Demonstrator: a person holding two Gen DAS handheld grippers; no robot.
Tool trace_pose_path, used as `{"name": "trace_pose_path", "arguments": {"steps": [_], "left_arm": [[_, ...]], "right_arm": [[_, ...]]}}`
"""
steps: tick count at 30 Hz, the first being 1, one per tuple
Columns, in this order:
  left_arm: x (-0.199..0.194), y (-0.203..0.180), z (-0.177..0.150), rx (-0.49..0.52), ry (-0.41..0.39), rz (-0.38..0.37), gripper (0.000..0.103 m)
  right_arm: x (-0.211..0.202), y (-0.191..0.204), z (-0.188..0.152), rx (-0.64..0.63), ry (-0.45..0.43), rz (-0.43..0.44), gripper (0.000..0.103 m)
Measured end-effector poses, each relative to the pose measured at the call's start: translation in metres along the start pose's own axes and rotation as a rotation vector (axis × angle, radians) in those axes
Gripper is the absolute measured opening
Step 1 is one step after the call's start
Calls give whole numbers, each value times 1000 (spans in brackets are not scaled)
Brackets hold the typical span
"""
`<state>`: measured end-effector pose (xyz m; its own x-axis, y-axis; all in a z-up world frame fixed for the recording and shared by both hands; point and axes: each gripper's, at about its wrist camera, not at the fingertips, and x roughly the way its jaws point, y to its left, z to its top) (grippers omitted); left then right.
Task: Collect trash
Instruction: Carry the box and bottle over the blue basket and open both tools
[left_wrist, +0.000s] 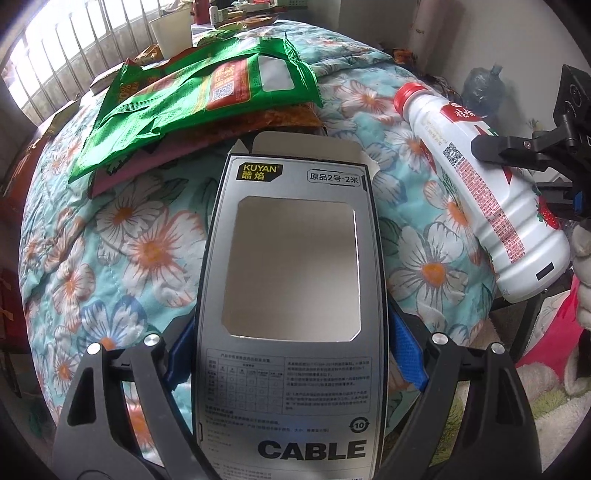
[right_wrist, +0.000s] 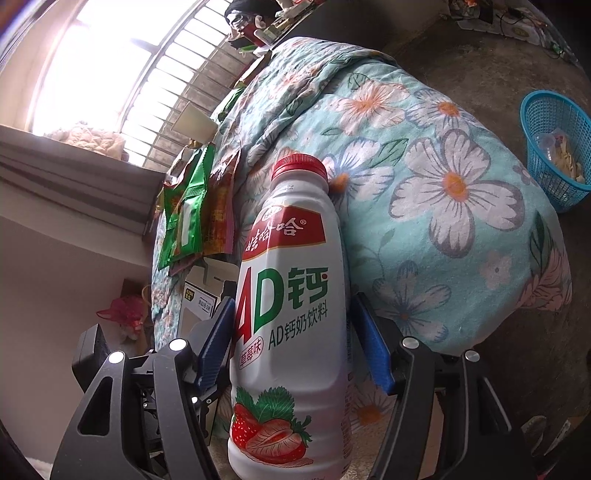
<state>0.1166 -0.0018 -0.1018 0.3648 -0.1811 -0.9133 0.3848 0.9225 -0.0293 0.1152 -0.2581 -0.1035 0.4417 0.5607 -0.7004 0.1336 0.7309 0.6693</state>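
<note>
The left tongs (left_wrist: 291, 354) pinch a grey cable box (left_wrist: 291, 280) between their blue pads (left_wrist: 406, 354), jaws standing wide on its two long edges. The box is a flat carton with a cut-out window; through the window only bare cardboard shows, and the top flap at its far end stands open. It is held over a floral quilt (left_wrist: 122, 236) on a bed. Beyond the box, on the quilt, lies a green wrapper (left_wrist: 192, 107) on top of an orange wrapper (left_wrist: 273, 118) and a pink sheet (left_wrist: 147, 162); farther off, near the barred window, stands a white cup (left_wrist: 171, 31), whose inside cannot be seen. To the right, the right tongs (right_wrist: 291, 350) hold a white bottle (right_wrist: 291, 314) with a red cap, a strawberry picture and the letters AD on its label; the cap is on, and the opaque wall hides whatever is inside. The left pad touches the bottle's side, while whether the right pad presses it cannot be told for sure, though the bottle is carried off the quilt in the left view. On the floor to the far right in the right view, well apart from the bed, sits a blue basket (right_wrist: 546, 122) holding a clear bottle and some pale scraps.
</note>
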Motion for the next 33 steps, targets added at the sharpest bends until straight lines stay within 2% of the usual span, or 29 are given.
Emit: {"name": "trace_pose_path", "arguments": {"steps": [4, 12, 22, 33], "left_arm": [[-3, -1, -1, 2, -7, 3, 81], [-16, 4, -6, -23, -33, -16, 80], [-38, -4, -13, -42, -93, -97, 80], [-61, -41, -4, -32, -146, -244, 80]], "right_arm": [[0, 0, -1, -4, -2, 7, 63], [-11, -15, -5, 60, -39, 78, 62], [-43, -34, -16, 93, -110, 137, 61], [-86, -52, -26, 99, -202, 222, 61]]}}
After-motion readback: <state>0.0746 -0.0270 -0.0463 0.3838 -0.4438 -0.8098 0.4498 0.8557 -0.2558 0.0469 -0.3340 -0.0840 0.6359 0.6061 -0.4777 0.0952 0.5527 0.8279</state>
